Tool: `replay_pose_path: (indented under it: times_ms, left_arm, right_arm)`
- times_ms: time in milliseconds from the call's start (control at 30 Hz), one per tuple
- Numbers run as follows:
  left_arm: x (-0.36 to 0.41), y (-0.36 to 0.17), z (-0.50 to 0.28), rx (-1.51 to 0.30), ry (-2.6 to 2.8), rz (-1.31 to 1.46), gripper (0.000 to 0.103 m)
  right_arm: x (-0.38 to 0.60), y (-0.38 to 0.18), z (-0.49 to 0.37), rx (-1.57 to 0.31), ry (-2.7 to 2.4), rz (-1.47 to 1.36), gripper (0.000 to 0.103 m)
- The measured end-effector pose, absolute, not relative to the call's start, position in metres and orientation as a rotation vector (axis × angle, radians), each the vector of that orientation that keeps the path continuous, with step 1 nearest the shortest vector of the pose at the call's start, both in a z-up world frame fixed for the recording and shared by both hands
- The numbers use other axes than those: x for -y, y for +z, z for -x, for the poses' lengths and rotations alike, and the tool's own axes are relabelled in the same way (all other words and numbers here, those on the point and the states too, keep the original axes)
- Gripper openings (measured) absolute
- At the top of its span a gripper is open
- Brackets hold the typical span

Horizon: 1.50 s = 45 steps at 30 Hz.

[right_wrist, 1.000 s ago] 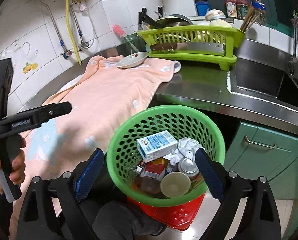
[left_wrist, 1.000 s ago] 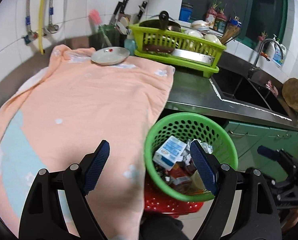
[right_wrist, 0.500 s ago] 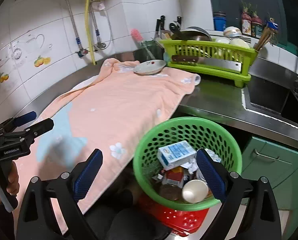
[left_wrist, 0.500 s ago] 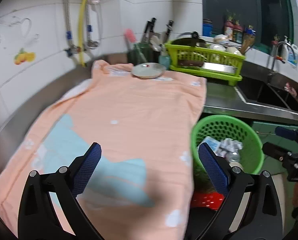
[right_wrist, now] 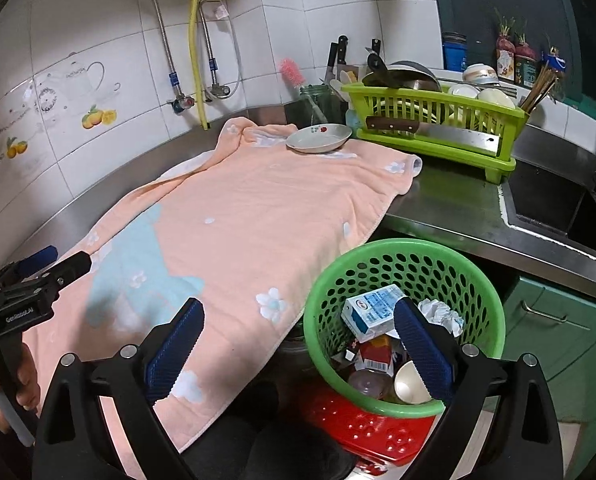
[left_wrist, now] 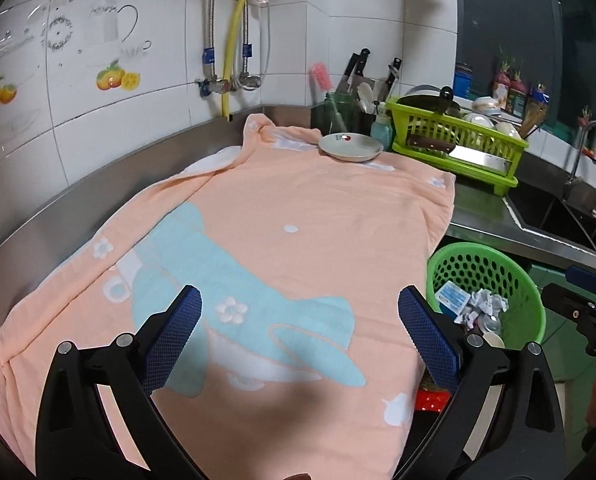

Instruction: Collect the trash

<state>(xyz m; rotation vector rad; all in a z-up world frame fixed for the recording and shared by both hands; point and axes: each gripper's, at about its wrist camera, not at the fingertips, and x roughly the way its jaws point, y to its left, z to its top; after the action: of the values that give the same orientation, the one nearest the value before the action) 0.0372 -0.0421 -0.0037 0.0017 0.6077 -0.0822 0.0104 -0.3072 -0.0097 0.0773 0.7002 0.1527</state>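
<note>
Two grippers, both spread wide and empty. Left gripper (left_wrist: 298, 334) poised over the peach towel (left_wrist: 298, 208), blue pads (left_wrist: 172, 334) far apart, nothing between them. Right gripper (right_wrist: 298, 340) likewise released, straddling the towel's hanging edge and the near rim of the green basket (right_wrist: 477, 280), right-hand pad over the basket's mouth, gripping nothing. At nine o'clock in the right wrist view, the left tool seen from the side with a hand (right_wrist: 2, 392) wrapped on its handle.

Just past the fingers, at four o'clock in the right wrist view, trash gathered inside the basket: a blue-and-white carton (right_wrist: 371, 312), crumpled paper (right_wrist: 441, 314), a red packet (right_wrist: 375, 354), a clear round container (right_wrist: 365, 382) and a paper cup (right_wrist: 407, 380). Under the basket, a red plastic stool or crate (right_wrist: 361, 428); which of the two, hard to say.

Farther on, spread across the steel counter (right_wrist: 449, 200), the towel with its pale blue shape and white flowers, otherwise bare. At its far end, toward twelve o'clock, a small white dish (right_wrist: 317, 138) resting on the cloth. Just beside that, at one o'clock, a lime dish rack (right_wrist: 433, 140) loaded with bowls, a pan and a cleaver. At three o'clock, the sink (right_wrist: 545, 204). Beyond, a white tiled wall (right_wrist: 98, 60) with pipes and a yellow hose (right_wrist: 196, 40).
</note>
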Motion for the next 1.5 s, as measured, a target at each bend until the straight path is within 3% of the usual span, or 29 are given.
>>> replay_pose_path:
  times_ms: [1500]
  left_arm:
    - [0.059, -0.012, -0.033, -0.638, -0.147, -0.041, 0.098]
  right_arm:
    - [0.302, -0.011, -0.011, -0.715, 0.151, -0.066, 0.094]
